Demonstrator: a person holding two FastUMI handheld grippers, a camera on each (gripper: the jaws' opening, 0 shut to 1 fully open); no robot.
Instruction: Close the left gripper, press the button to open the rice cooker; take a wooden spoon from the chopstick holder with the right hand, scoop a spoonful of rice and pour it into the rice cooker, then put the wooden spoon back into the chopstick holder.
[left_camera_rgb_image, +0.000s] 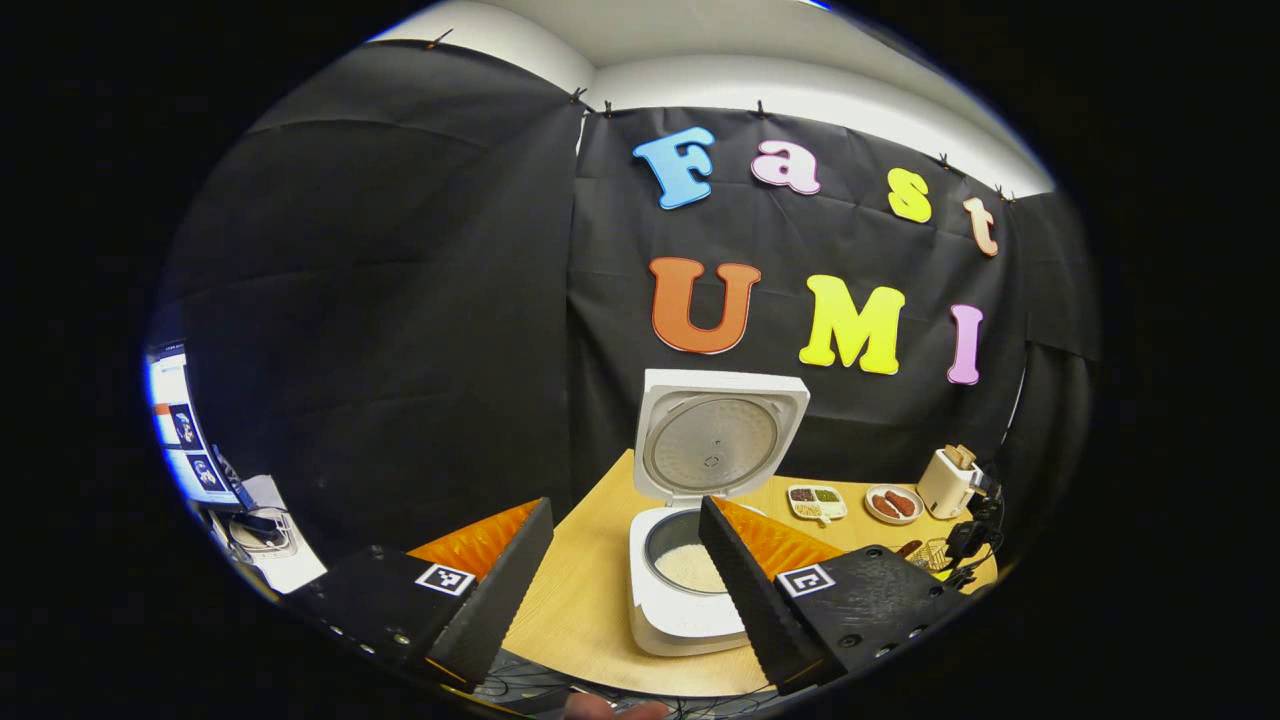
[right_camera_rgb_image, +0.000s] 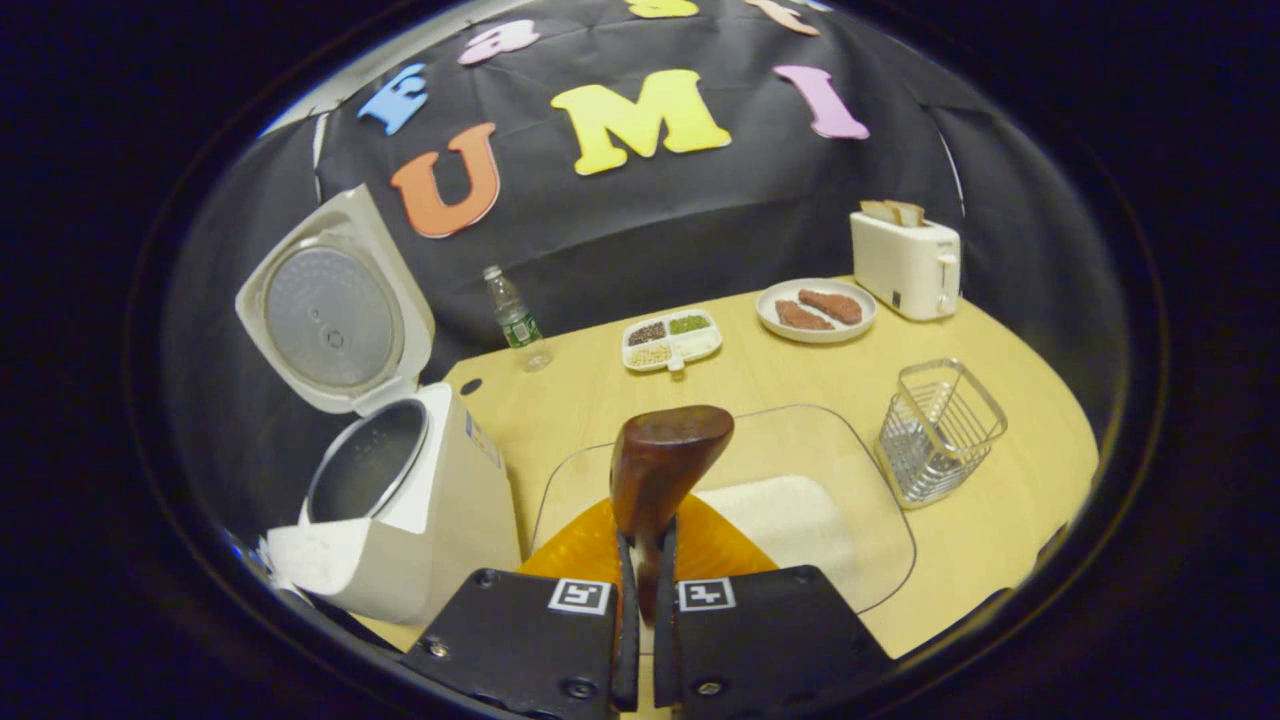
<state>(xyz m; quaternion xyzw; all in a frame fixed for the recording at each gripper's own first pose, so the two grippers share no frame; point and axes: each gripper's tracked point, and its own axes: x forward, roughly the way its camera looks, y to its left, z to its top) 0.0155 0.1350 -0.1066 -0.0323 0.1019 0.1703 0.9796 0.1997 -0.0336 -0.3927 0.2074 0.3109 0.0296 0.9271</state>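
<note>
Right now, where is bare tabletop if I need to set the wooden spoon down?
Bare table lies between the glass rice tray, the divided snack dish and the plate of meat. Crowded: rice cooker hugs the tray's left, wire chopstick holder its right.

Illumination even, from overhead; the desk (right_camera_rgb_image: 800, 380) is well lit, shadows beneath objects soft and short. The black cloth wall (left_camera_rgb_image: 400, 300) reads dim and absorbs light. A faint sheen shows on the clear tray (right_camera_rgb_image: 880, 560). Strong fisheye curvature bends the edges; sharpness falls off toward the rim. Centre focus acceptable.
</note>
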